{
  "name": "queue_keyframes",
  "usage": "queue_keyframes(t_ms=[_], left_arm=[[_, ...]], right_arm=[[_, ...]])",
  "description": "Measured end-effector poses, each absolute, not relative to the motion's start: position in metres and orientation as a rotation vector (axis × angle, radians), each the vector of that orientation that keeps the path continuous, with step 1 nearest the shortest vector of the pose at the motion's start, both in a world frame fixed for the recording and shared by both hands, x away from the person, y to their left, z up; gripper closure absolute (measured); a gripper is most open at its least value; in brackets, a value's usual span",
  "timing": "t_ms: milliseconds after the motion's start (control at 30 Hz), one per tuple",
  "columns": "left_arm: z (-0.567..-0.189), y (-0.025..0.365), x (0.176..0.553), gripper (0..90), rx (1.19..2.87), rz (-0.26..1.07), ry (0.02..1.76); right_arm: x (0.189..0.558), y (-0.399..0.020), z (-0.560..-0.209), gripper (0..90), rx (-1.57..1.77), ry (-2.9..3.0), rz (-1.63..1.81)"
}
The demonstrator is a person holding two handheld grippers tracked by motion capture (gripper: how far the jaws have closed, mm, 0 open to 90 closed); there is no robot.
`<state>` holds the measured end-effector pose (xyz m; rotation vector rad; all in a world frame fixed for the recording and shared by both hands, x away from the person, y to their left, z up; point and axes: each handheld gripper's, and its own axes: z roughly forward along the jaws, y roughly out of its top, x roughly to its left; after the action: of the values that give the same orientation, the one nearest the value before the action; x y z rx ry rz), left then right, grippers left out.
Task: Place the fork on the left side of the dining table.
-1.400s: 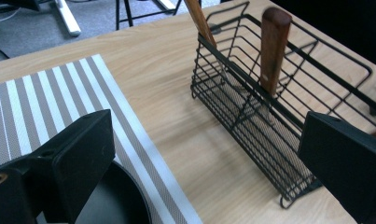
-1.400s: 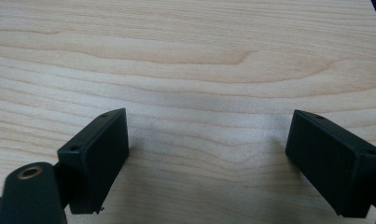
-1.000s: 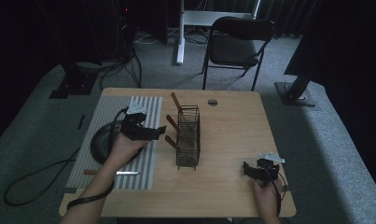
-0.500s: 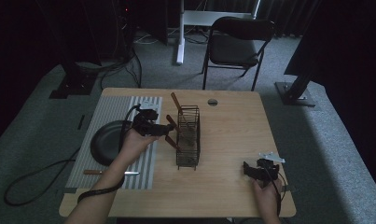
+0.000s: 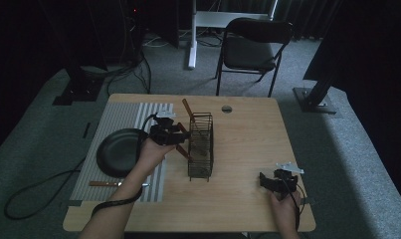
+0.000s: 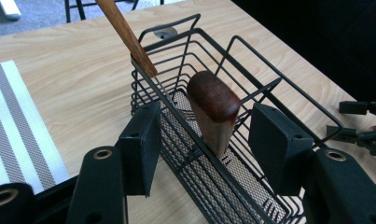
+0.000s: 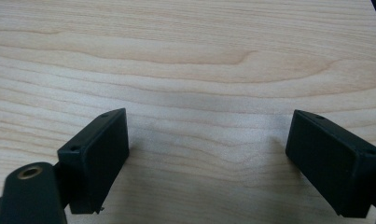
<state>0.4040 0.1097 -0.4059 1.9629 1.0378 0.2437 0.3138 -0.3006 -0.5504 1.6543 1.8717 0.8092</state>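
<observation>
My left hand-held gripper (image 6: 202, 149) has just been closing around the dark wooden handle (image 6: 212, 109) standing inside the wire basket (image 6: 251, 93), not yet pressing; lifting remains. My right hand-held gripper (image 7: 209, 158) rests released.

the high view is dim and underexposed; the room around the table (image 5: 248, 149) sinks into near black, and a pale patch of light falls on the carpet (image 5: 347, 149) at right. it looks soft and grainy. the left gripper view is bright and even, sharp on the wire basket (image 6: 213, 121), with the near jaws slightly soft. the right gripper view is evenly lit, with faint soft shadows beside the jaws and clear wood grain.
</observation>
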Motion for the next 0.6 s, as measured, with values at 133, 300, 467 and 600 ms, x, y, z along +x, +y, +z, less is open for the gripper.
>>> queue_keyframes(t_ms=[133,300,467,600], left_arm=[[-0.409,0.107,0.404,52.7,1.966,0.235,1.021],[-0.416,0.106,0.401,60.9,1.948,0.238,1.003],[-0.420,0.108,0.400,71.9,1.924,0.236,0.998],[-0.423,0.111,0.399,75.0,1.876,0.173,0.995]], right_arm=[[0.314,-0.301,-0.550,12.9,1.654,1.872,0.809],[0.314,-0.301,-0.550,12.9,1.654,1.872,0.809],[0.314,-0.301,-0.550,12.9,1.654,1.872,0.809],[0.314,-0.301,-0.550,12.9,1.654,1.871,0.809]])
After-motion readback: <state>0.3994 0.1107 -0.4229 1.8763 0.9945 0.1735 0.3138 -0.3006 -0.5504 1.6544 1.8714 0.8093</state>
